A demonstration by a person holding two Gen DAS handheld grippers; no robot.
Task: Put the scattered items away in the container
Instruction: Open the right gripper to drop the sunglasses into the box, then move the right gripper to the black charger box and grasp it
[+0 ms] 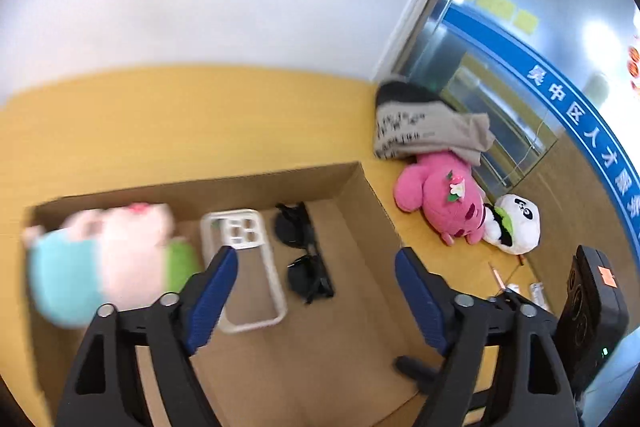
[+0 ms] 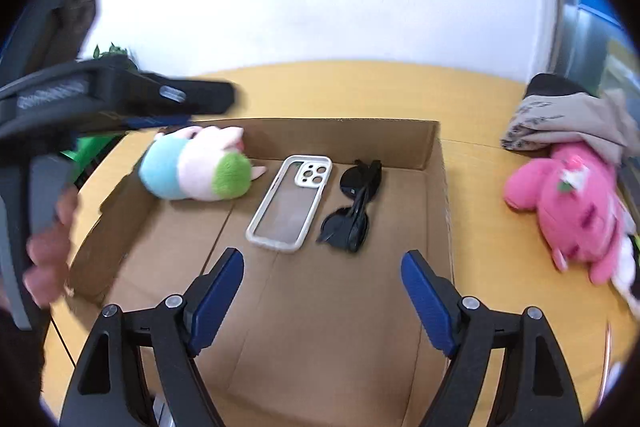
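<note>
Right wrist view looks down into the cardboard box (image 2: pixel 434 187), an open, shallow carton on the yellow tabletop (image 2: pixel 480 187). Already inside lie a pastel plush (image 2: pixel 196 171) at the far left, a clear phone case (image 2: pixel 290 203) in the middle and folded black sunglasses (image 2: pixel 354 207) just right of it. The right gripper (image 2: pixel 322 291) hangs over the near part of the box with its fingers spread wide and nothing between them. The left gripper (image 1: pixel 316 291) is likewise wide and empty above the box; in the right view its body shows blurred at the left, with the person's hand (image 2: pixel 52 251) around the handle.

Still outside, to the right of the box, are a pink plush (image 1: pixel 444 199), a small panda plush (image 1: pixel 516 223) touching its near side, and a grey printed cloth (image 1: pixel 428 131) draped over a dark thing at the far edge, resting against the pink toy's top.

The pink plush looks like the likely next pick. It should be light, soft and springy, not fragile and not slippery; the fingers will sink in, so a deep bite across the thick body seems safer than pinching a limb, which may let it dangle and swing. The cloth is limp and may drag along if the toy is lifted from under it. The panda is smaller and should fit between the fingers whole.
</note>
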